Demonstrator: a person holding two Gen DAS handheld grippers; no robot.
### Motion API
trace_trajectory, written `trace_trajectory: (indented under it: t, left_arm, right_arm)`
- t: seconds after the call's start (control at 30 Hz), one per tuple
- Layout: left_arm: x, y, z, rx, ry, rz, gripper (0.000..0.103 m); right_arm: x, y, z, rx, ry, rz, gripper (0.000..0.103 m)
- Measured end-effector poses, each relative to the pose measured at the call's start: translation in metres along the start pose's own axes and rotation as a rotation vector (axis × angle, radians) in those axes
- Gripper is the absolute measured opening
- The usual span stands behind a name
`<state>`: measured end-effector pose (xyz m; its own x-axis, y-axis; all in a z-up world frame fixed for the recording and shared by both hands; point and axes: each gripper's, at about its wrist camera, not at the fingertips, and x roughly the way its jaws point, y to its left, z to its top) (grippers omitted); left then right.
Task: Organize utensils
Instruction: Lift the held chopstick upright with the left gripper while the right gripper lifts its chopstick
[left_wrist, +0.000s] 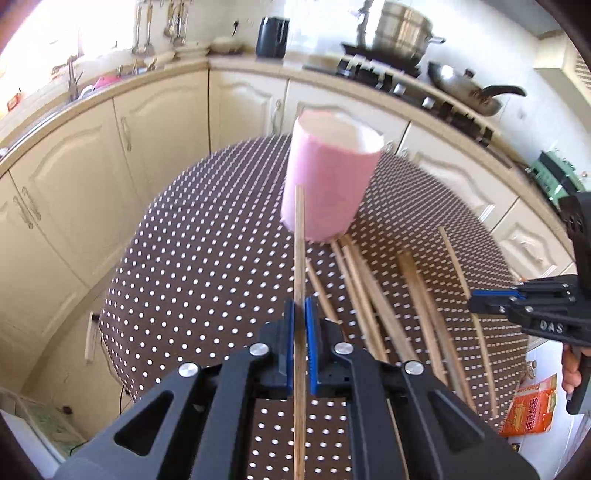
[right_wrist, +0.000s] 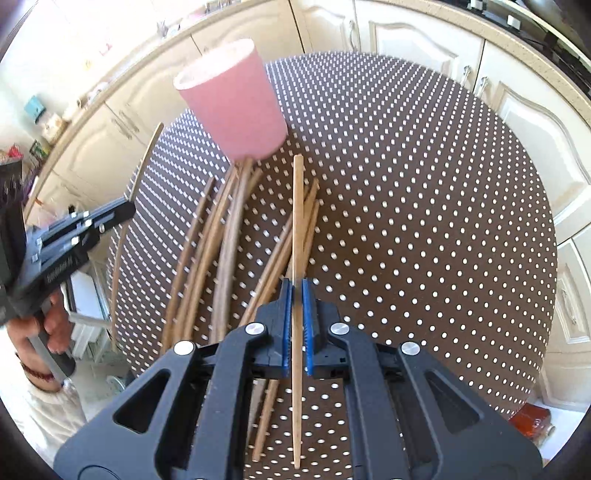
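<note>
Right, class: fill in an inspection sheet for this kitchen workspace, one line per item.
Surface: round table under a brown dotted cloth.
Job's things: pink cup standing upright; loose chopsticks lying beside it.
Clutter: nothing seen on the table.
Grippers: left gripper shut on one chopstick; right gripper shut on another chopstick.
Cables: a thin cable below the table edge.
Surroundings: cream cabinets, stove with pot, orange bag on the floor.
</note>
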<state>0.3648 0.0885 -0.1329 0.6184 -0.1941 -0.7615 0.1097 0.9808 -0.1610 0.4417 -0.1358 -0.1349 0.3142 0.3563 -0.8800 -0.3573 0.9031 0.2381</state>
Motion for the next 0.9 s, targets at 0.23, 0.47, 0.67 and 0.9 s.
trace_trajectory:
  t: [0.23,0.47,0.67,0.9]
  left_arm:
    - [-0.033,-0.013,0.002,0.013,-0.101,-0.062,0.006]
    - [-0.053,-0.014,0.006,0.024,-0.168,-0.082,0.006]
    - [-0.065,-0.011,0.010,0.025,-0.219,-0.088,0.006]
    - [-0.073,-0.008,0.014,0.018,-0.254,-0.097,0.006]
  right_arm:
    - [-0.032,0.030,0.004,-0.013,-0.059,0.006,0.006]
    - [-0.039,0.066,0.014,-0.054,-0.090,0.024,0.006]
    - [-0.037,0.088,0.018,-0.085,-0.117,0.040,0.006]
    - [-0.043,0.104,0.025,-0.108,-0.152,0.054,0.006]
